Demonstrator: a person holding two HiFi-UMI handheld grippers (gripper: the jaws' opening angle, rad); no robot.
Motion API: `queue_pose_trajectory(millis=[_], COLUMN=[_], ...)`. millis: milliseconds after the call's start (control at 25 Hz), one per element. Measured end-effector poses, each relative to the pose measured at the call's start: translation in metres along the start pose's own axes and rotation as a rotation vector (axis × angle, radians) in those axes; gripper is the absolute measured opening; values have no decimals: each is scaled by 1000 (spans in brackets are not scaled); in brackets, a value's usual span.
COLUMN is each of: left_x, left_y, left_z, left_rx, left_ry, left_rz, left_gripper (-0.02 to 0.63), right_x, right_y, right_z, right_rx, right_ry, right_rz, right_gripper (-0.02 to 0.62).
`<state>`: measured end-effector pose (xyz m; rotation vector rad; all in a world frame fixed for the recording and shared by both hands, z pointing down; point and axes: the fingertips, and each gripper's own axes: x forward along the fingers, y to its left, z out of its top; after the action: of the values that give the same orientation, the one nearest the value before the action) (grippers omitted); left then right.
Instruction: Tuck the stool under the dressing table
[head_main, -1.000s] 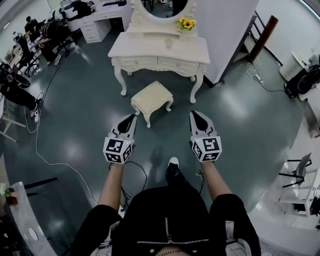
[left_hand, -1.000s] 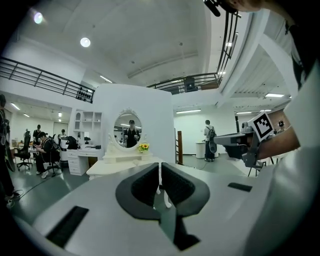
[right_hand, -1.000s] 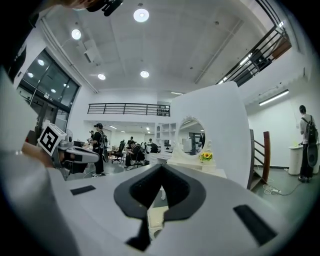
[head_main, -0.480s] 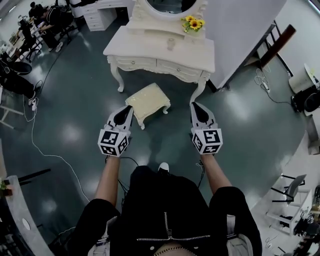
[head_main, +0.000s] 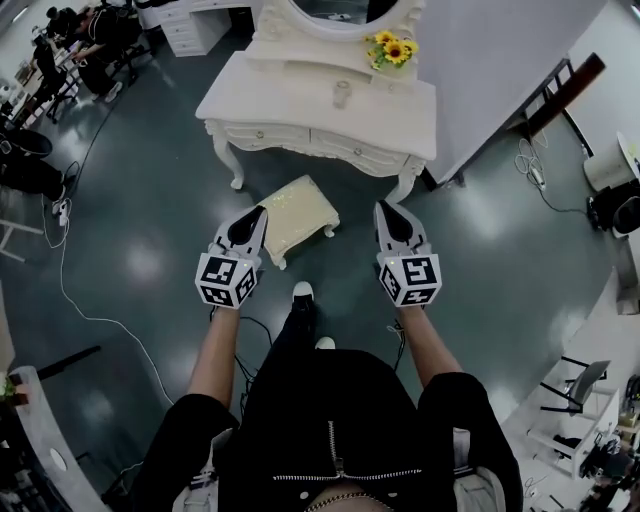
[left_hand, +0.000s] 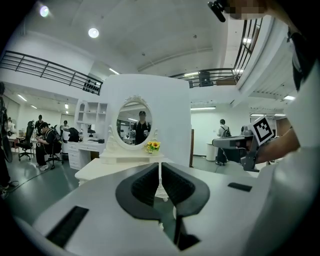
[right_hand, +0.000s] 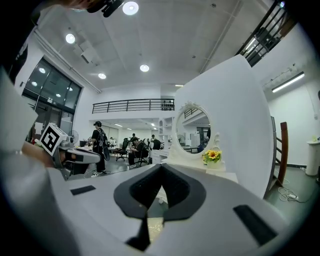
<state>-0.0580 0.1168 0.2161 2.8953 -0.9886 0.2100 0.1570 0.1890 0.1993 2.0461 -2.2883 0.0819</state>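
Lying between left gripper (head_main: 262, 211) and right gripper (head_main: 381, 207), stool (head_main: 300, 208) fronts dressing table (head_main: 318, 108).

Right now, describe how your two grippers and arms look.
The left gripper and right gripper match: white wedge-shaped shells tapering to a tip, with black padded fingers inside. Each carries a white cube printed with black square markers at its rear. Thin black cables run from them. The arms are bare below short black sleeves.

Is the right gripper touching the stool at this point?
Apart. The head view shows a strip of bare floor between the right gripper and the stool. In the right gripper view, its jaws are together with nothing between them.
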Motion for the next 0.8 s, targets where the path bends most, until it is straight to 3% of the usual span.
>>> queue_pose_trajectory(millis=[160,480,800], left_x=[50,147,205], left_y=[19,71,84], left_z=[13,42,53], left_rx=[13,58,51], left_ry=[-29,-37,-51], left_rz=[-83,-147,-193], left_gripper=[30,31,29], right_x=[48,130,164], right_y=[-23,-66,-95], right_z=[6,28,32], right_rx=[0,0,-5], right_ry=[-2,-26,-19], right_rz=[-27,-112,-149], right_gripper=[8,8,8])
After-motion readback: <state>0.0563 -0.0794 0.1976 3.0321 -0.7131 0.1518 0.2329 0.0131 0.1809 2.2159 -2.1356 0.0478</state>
